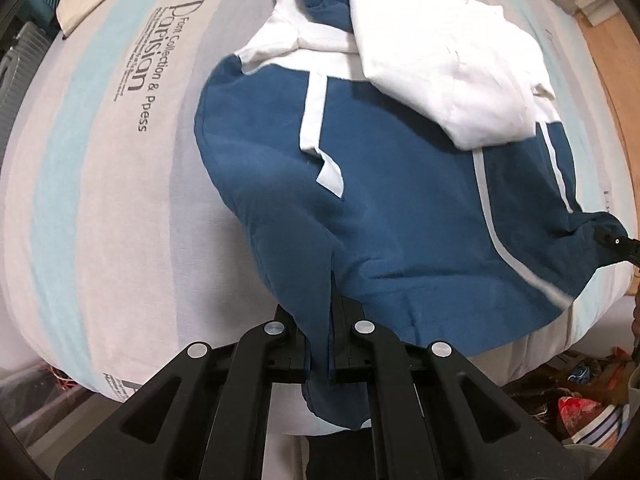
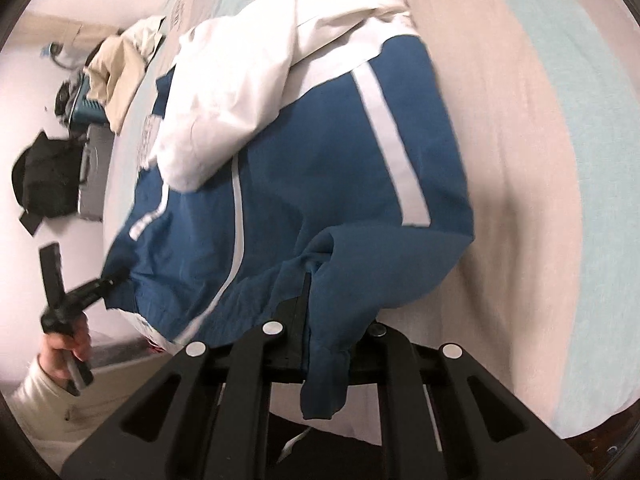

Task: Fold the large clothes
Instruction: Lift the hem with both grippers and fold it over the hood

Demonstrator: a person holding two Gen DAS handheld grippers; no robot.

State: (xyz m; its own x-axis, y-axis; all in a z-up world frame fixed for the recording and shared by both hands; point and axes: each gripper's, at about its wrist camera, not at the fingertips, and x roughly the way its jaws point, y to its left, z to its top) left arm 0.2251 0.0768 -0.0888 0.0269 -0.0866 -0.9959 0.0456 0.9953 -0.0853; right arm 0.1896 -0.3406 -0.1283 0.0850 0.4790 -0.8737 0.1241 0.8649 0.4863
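**Hem pinched at both corners for a fold**

The jacket point(image 1: 400, 200) is spread on the bed point(image 1: 100, 200), and its near blue hem is clamped by the left claw point(image 1: 320, 344) and the right claw point(image 2: 320, 340), probably for lifting it evenly. Blue body, white stripes, white sleeves bunched at the far end.

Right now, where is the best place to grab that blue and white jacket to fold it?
At the two bottom hem corners, from the bed's near edge. The jacket lies flat with its hem hanging toward you, and the left gripper and right gripper already pinch it there.
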